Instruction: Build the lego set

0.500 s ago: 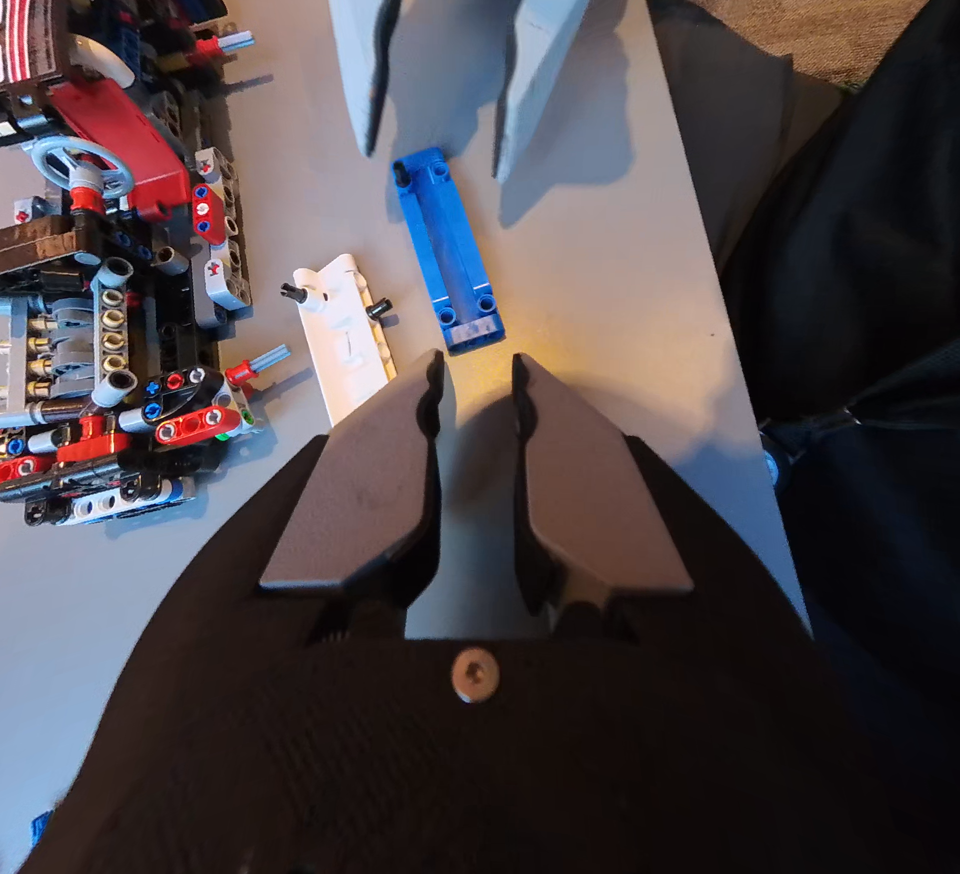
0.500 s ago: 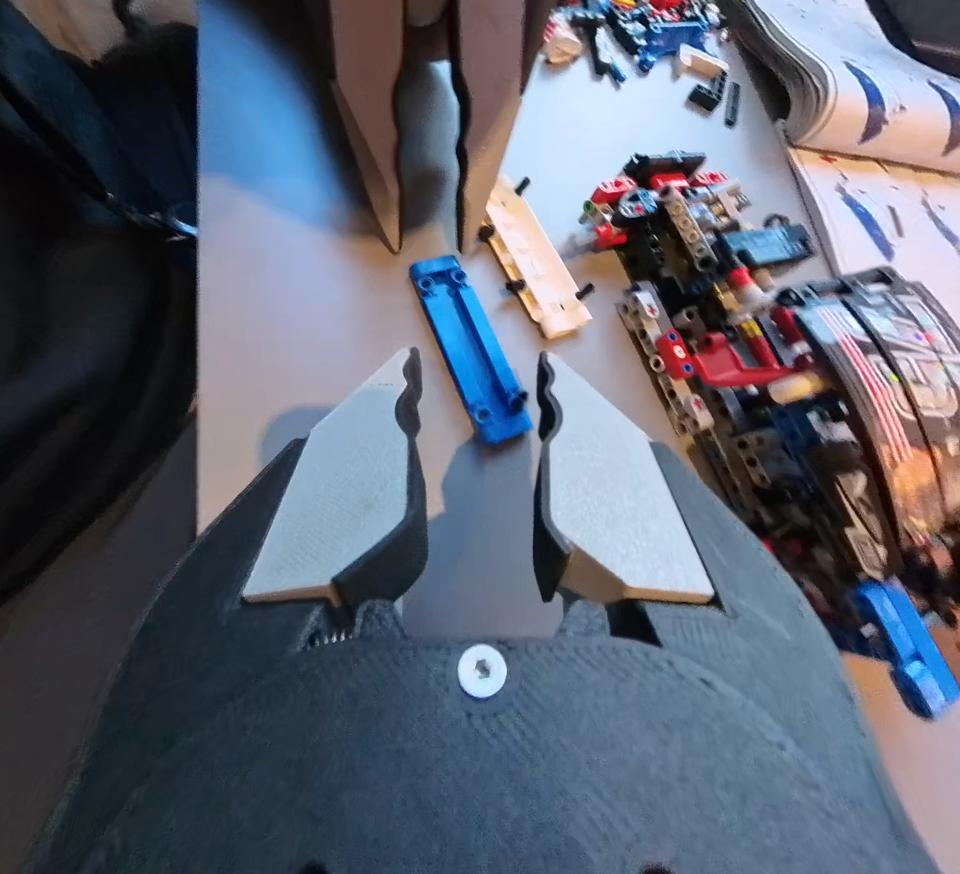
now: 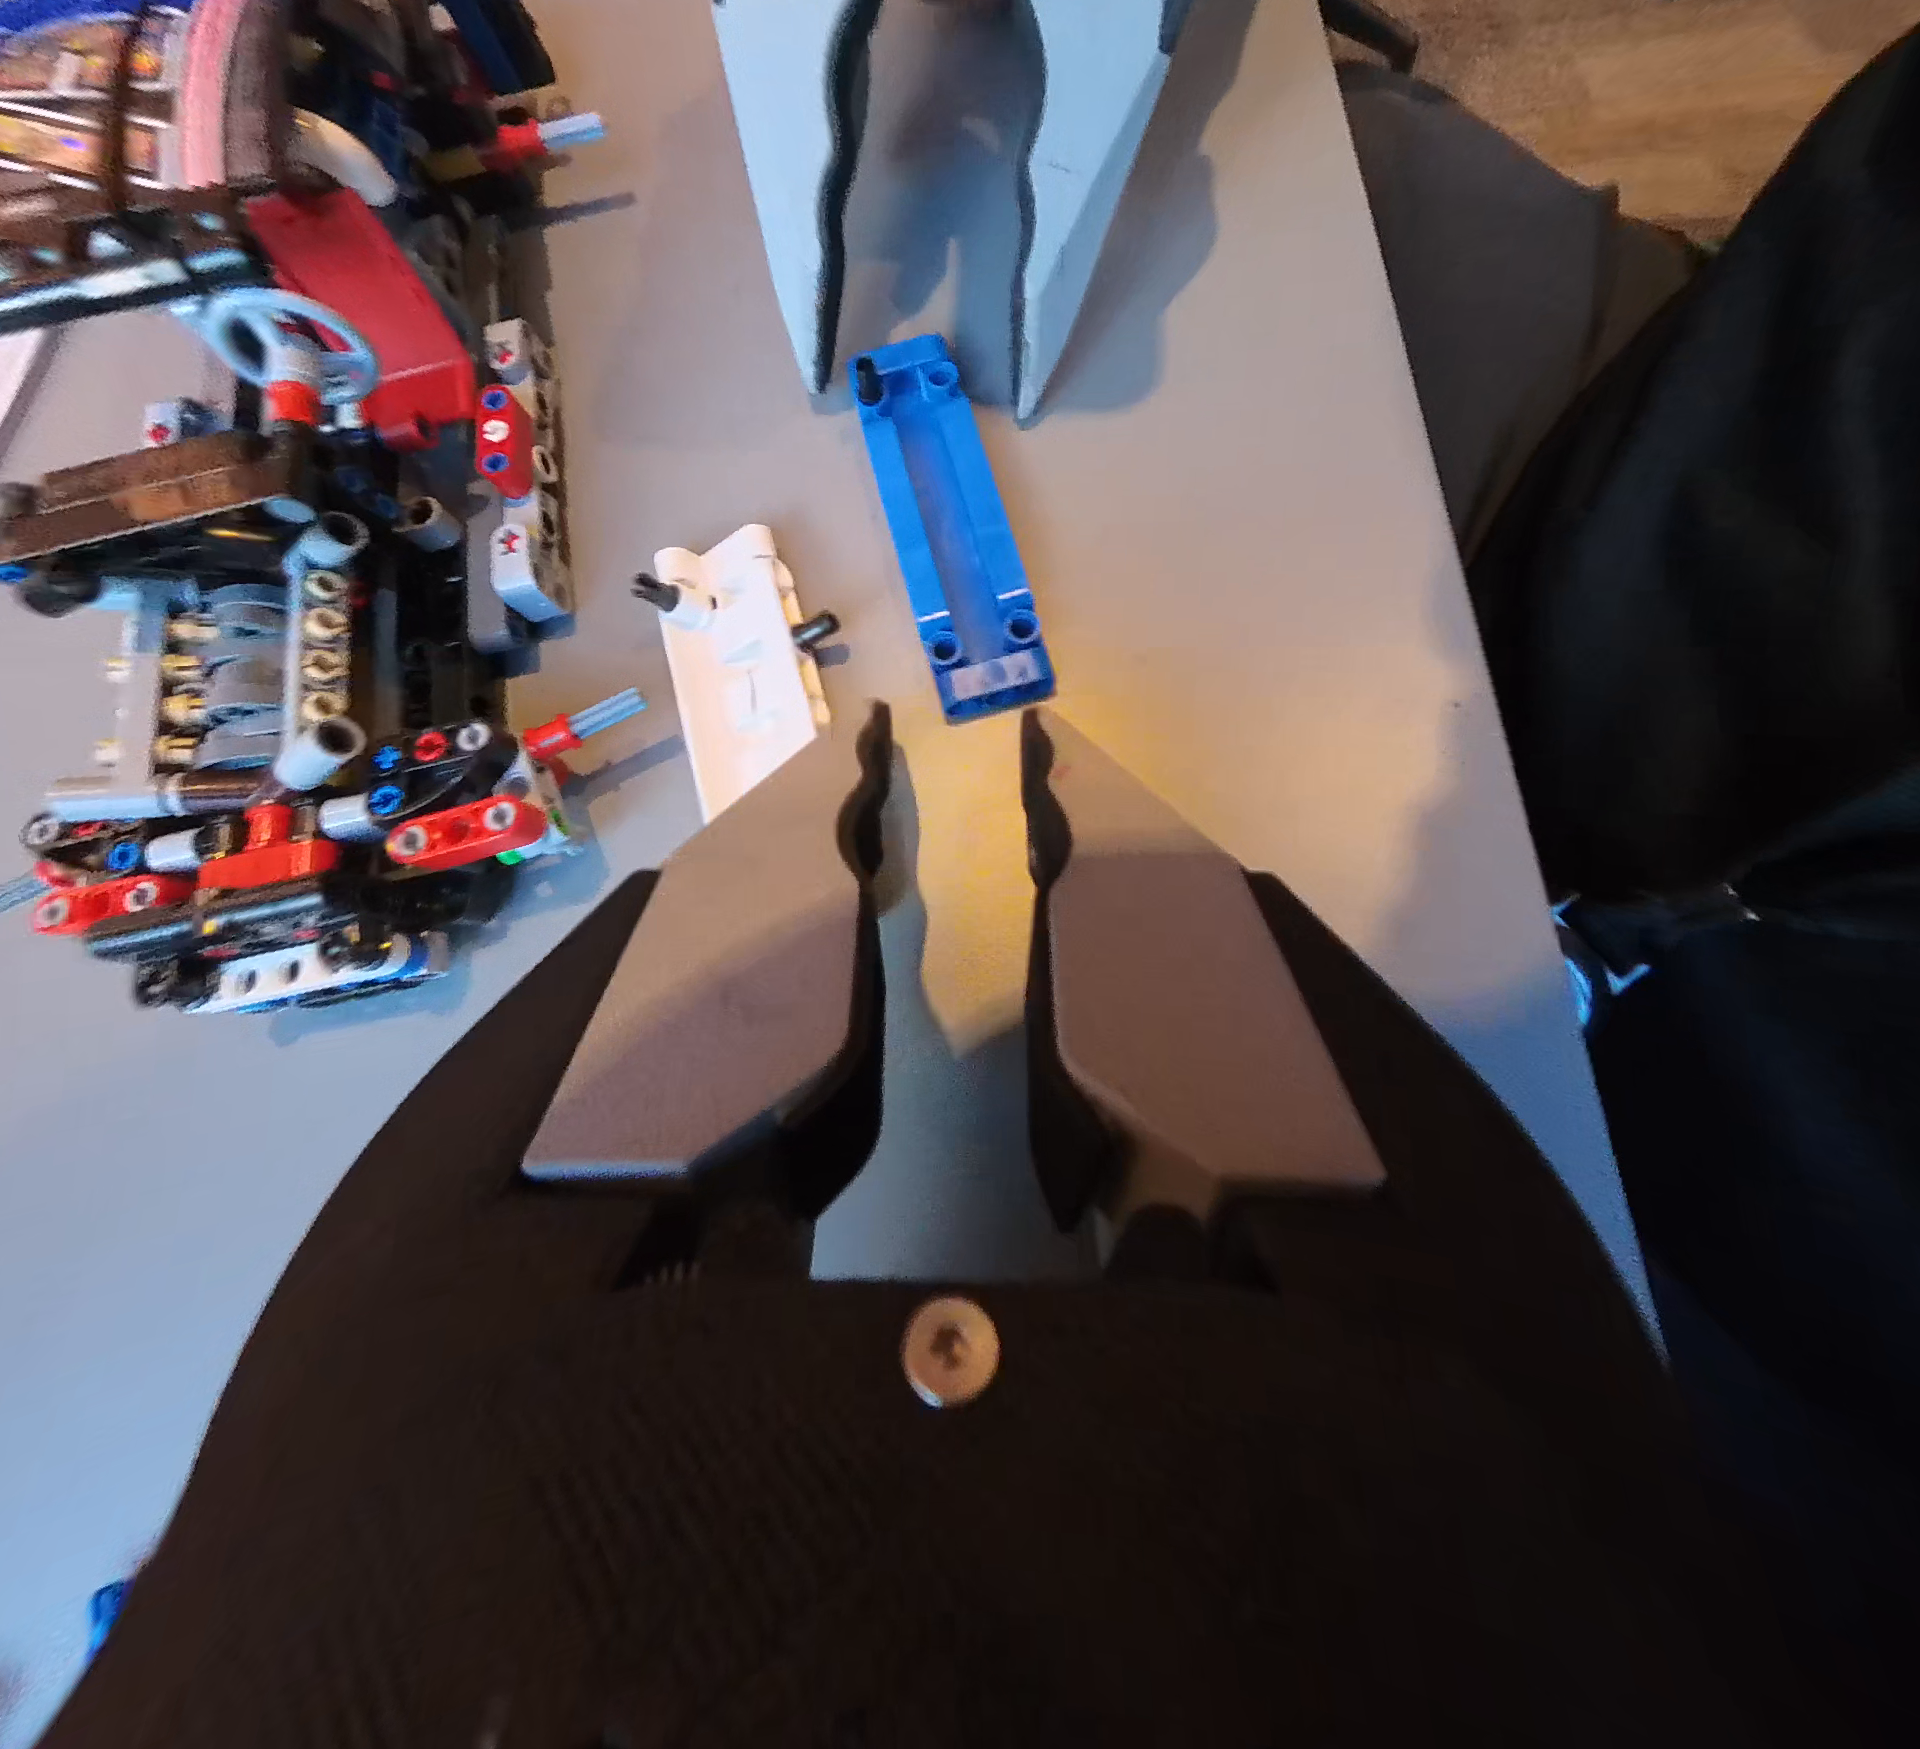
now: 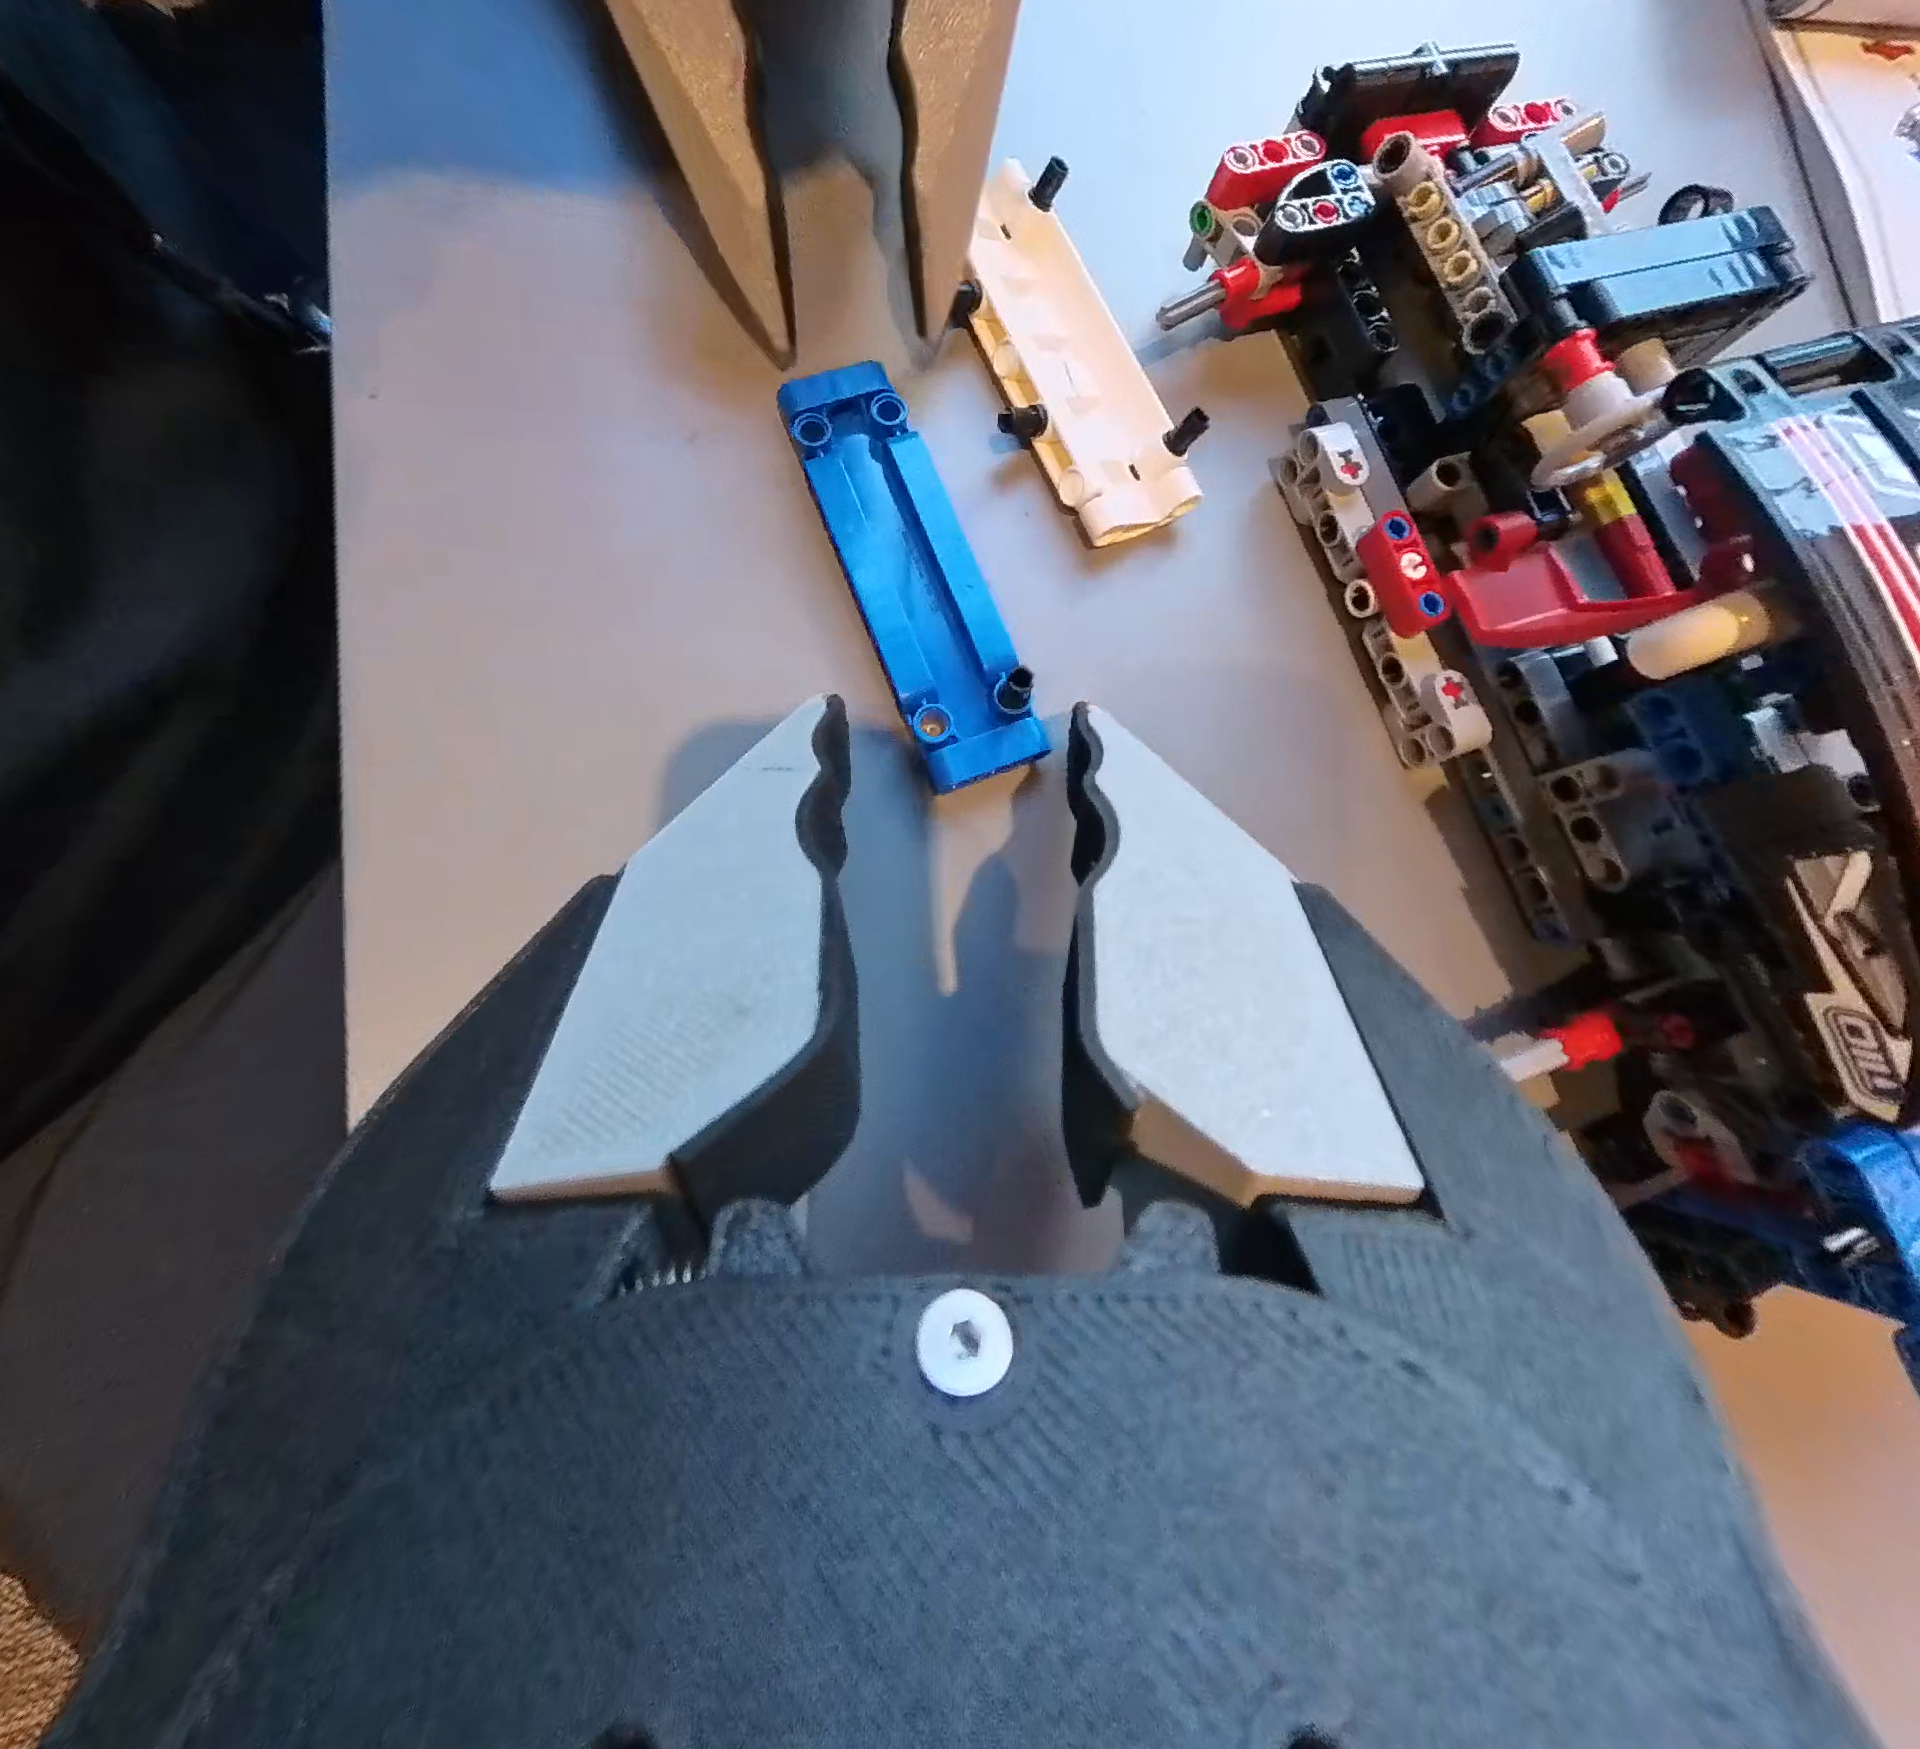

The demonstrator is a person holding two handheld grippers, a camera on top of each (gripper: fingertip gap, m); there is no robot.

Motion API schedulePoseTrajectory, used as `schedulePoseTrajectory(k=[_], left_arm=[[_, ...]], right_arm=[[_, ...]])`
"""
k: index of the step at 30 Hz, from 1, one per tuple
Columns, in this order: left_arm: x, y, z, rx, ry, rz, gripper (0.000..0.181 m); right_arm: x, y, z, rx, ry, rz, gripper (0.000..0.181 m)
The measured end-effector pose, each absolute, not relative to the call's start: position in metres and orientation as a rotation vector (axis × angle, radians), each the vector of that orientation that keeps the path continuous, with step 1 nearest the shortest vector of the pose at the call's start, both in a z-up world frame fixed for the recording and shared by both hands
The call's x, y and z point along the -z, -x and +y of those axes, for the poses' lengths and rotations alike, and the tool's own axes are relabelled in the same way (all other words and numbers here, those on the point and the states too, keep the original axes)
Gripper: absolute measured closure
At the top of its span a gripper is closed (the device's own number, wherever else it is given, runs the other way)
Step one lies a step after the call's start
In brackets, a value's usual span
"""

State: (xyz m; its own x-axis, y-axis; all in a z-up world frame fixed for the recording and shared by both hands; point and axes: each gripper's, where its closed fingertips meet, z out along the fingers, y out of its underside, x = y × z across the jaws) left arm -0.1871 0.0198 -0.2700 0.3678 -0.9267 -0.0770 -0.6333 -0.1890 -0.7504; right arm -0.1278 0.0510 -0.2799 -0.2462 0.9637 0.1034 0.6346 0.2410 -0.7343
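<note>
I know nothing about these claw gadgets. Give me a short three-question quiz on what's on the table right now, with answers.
1. True or false: the left claw is shut on the blue panel.
2. Which lies closer to the half-built model: the blue panel or the white panel?
3. Fill in: both claws point at the blue panel from ____ ends.

Key
1. False: it is open, and so is the right claw; the panel lies flat on the table.
2. The white panel.
3. Opposite.
</note>
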Motion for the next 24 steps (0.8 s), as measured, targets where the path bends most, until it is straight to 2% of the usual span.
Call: schedulePoseTrajectory(k=[7, 24], left_arm=[[0.252, 0.201, 0.033, 0.587, 1.898, 1.211, 0.159], [0.251, 0.219, 0.053, 0.558, 1.913, 1.107, 0.163]], right_arm=[[0.281, 0.128, 0.051, -0.811, 1.480, -1.970, 0.139], [0.272, 0.132, 0.058, -0.832, 1.395, -1.955, 0.142]])
